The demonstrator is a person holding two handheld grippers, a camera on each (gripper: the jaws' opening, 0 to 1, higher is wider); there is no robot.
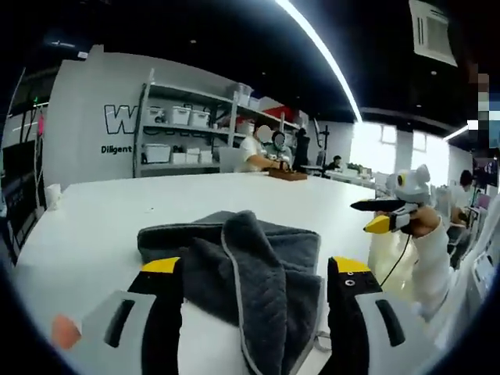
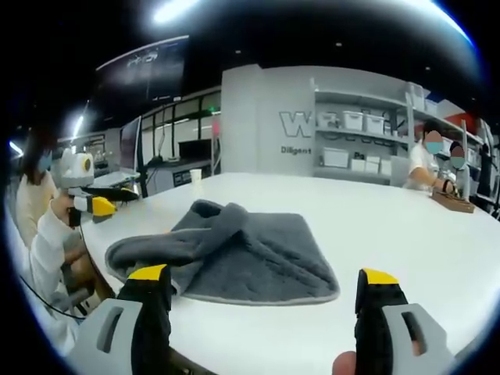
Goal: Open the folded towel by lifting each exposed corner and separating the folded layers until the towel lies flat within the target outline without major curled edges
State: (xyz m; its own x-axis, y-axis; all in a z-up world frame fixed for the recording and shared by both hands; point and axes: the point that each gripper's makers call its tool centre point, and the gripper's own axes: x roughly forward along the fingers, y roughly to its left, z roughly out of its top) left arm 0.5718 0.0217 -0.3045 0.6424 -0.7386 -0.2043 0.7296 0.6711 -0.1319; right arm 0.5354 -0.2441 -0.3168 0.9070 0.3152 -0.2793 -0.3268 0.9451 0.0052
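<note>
A dark grey towel (image 1: 258, 258) lies bunched on the white table (image 1: 101, 226), with a raised fold running toward the camera. My left gripper (image 1: 256, 269) is open, and that fold hangs between its two wide-set jaws; I cannot tell whether it touches them. In the right gripper view the towel (image 2: 234, 250) lies partly folded, with a humped ridge on its left side and a pale hem along the near edge. My right gripper (image 2: 264, 277) is open just short of that hem, with nothing between its jaws.
Another person in a white sleeve (image 2: 47, 234) holds a yellow-tipped gripper (image 1: 383, 217) beside the table's edge, also seen at the left as that gripper (image 2: 98, 205). Shelves with bins (image 1: 183, 133) and seated people (image 1: 262, 148) are beyond the table. A white cup (image 1: 52, 194) stands far left.
</note>
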